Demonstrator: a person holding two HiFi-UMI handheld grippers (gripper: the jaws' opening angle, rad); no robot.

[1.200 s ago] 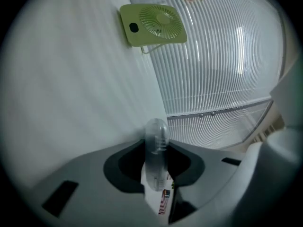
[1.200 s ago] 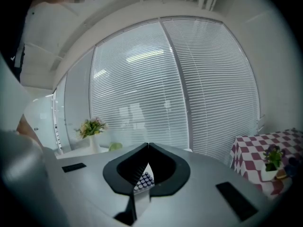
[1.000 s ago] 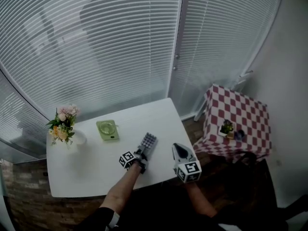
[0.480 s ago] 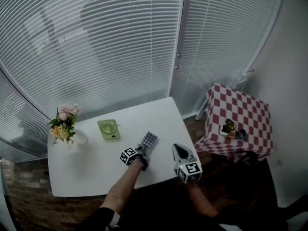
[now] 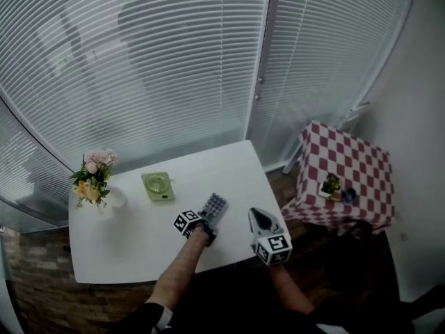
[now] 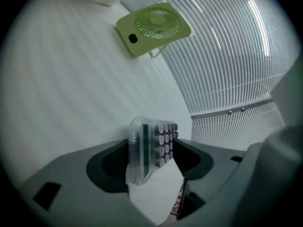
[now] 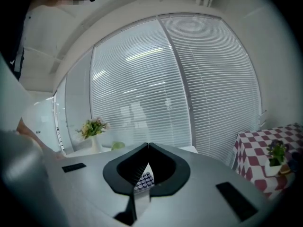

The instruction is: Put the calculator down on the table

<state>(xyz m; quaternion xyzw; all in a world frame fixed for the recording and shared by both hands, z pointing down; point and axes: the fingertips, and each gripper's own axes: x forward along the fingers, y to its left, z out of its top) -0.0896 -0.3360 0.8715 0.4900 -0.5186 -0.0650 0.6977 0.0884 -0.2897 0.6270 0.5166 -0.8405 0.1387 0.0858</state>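
Since a second ago the left claw point(image 5: 205, 218) has edged a little nearer the green fan point(image 5: 157, 186), its marker cube sitting higher in the head view. Its jaws have just been opening. They now stand wide apart, released, with the calculator point(image 6: 151, 148) between them. The left gripper view shows the calculator's clear casing close against one jaw and its rows of round keys close to the tip of the other. I cannot tell whether either jaw touches it.

The calculator lies on the white table point(image 5: 125, 245), keys up. It is near the fan, on the side that faces the person and away from the blinds point(image 5: 174, 68). Its place looks unchanged from the earlier frames.

The right claw point(image 7: 147, 144) is clenched, with its jaw tips meeting and nothing between them. It hovers farther from the fan than the calculator does, over the table's near edge, and it has kept still.

On the fan's other side, toward the table's far left corner, stands a white vase of flowers point(image 5: 92, 183). Well apart from the fan, past the table's right end, is a stand with a red-and-white checked cloth point(image 5: 348, 169).
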